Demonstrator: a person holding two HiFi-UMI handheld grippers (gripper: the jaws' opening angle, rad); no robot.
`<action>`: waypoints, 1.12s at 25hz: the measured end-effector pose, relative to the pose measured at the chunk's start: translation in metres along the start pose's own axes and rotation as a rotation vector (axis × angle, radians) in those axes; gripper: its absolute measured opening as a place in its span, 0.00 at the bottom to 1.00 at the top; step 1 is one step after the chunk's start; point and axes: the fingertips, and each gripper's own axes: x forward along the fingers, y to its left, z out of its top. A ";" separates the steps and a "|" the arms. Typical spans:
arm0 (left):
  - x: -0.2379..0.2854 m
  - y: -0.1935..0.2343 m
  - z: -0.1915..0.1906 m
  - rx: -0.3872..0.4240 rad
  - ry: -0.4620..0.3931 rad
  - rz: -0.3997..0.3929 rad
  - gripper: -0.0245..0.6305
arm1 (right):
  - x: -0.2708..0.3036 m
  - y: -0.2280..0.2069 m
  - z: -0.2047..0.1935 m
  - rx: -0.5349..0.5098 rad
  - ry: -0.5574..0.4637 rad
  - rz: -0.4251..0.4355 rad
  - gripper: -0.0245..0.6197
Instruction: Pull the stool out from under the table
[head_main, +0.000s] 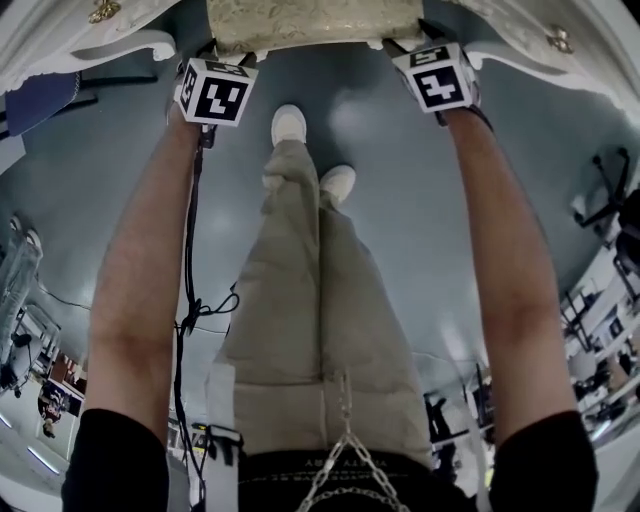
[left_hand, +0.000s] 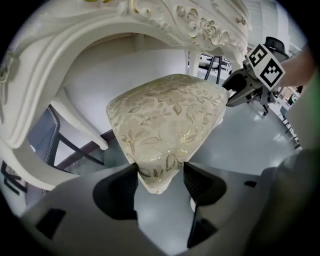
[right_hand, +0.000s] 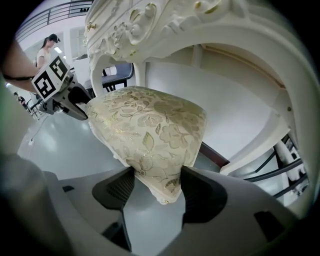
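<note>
Under the table (left_hand: 75, 35), the stool (left_hand: 165, 117) sits mostly tucked in; my left gripper (left_hand: 160, 176) & right gripper (right_hand: 156, 181) each clamp a front cushion corner. Risk: padded fabric slips out if I yank unevenly.

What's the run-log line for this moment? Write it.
left gripper: shut on stool corner | right gripper: shut on stool corner | stool: in table opening

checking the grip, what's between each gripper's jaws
A stool corner each: left gripper and right gripper both clamp one, shown in their own views.
</note>
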 end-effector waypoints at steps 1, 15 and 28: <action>0.000 -0.001 -0.006 -0.003 0.006 -0.002 0.47 | 0.002 0.003 0.000 -0.009 0.006 0.006 0.49; -0.014 -0.024 -0.060 0.012 0.066 0.005 0.47 | -0.013 0.046 -0.031 -0.019 0.040 0.045 0.49; -0.031 -0.035 -0.085 0.080 0.041 -0.019 0.47 | -0.037 0.083 -0.061 0.059 0.044 0.015 0.49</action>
